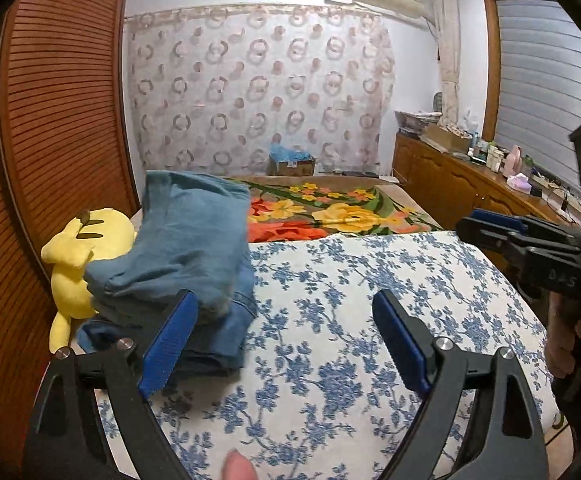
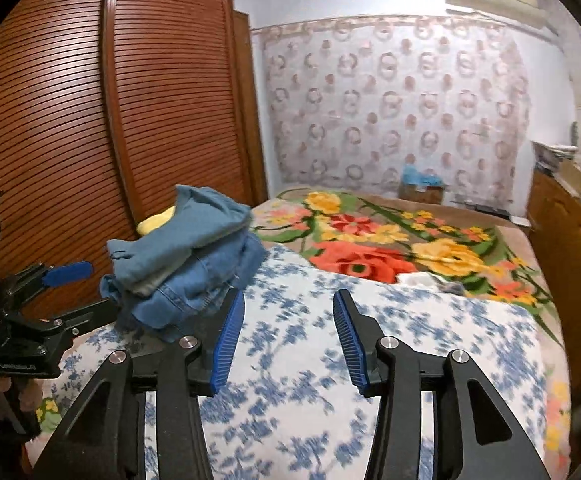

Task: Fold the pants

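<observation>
A stack of folded blue denim pants (image 1: pixel 182 256) lies at the left edge of the bed on a white sheet with blue flowers (image 1: pixel 330 320); it also shows in the right wrist view (image 2: pixel 186 264). My left gripper (image 1: pixel 286 308) is open and empty, its left finger just in front of the stack. My right gripper (image 2: pixel 288 308) is open and empty above the sheet, to the right of the stack. The right gripper also shows in the left wrist view (image 1: pixel 486 228), and the left gripper in the right wrist view (image 2: pixel 74 284).
A yellow plush toy (image 1: pixel 78 248) lies behind the stack against a brown louvered wardrobe (image 1: pixel 50 140). A bright floral blanket (image 1: pixel 330 208) covers the far half of the bed. A wooden cabinet (image 1: pixel 462 188) with clutter runs along the right. A cardboard box (image 1: pixel 292 164) sits at the far end.
</observation>
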`<state>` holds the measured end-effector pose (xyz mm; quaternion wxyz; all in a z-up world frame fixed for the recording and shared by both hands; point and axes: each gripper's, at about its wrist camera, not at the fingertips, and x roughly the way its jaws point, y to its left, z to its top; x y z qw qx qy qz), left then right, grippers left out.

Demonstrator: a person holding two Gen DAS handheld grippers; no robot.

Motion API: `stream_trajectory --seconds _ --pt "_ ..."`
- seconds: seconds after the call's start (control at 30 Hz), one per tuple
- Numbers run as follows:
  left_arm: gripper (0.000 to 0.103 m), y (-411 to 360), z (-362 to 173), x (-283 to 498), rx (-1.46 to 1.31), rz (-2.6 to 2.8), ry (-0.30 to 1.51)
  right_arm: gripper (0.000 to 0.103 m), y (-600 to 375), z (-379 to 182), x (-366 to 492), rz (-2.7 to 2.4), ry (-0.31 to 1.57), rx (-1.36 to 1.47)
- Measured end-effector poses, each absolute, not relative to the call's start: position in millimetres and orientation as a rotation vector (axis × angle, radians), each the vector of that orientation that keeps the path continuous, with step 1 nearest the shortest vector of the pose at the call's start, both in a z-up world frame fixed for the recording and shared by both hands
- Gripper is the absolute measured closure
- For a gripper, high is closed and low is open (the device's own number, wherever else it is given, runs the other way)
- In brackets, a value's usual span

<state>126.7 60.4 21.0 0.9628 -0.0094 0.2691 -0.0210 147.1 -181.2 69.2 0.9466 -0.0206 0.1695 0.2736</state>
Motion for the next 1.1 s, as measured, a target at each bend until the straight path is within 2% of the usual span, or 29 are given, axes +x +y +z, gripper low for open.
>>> stream_trajectory --seconds 0.43,0.47,0.6,0.8,1.1 --pt "0.014 18 30 113 -0.001 -0.106 0.538 0.050 -200 74 58 0.389 0.321 -0.018" --pt "0.014 16 31 111 -0.001 -0.108 0.537 0.048 -200 75 53 0.382 0.318 -0.014" --pt "0.014 9 37 103 -0.001 -0.113 0.531 0.023 -199 78 31 0.362 0.299 0.004" --pt "0.014 -1 51 86 0.015 -0.112 0.496 0.017 -197 81 9 0.336 0.279 0.023" --pt "0.013 -4 67 62 0.014 -0.099 0.448 0.016 -195 78 -18 0.284 0.246 0.055"
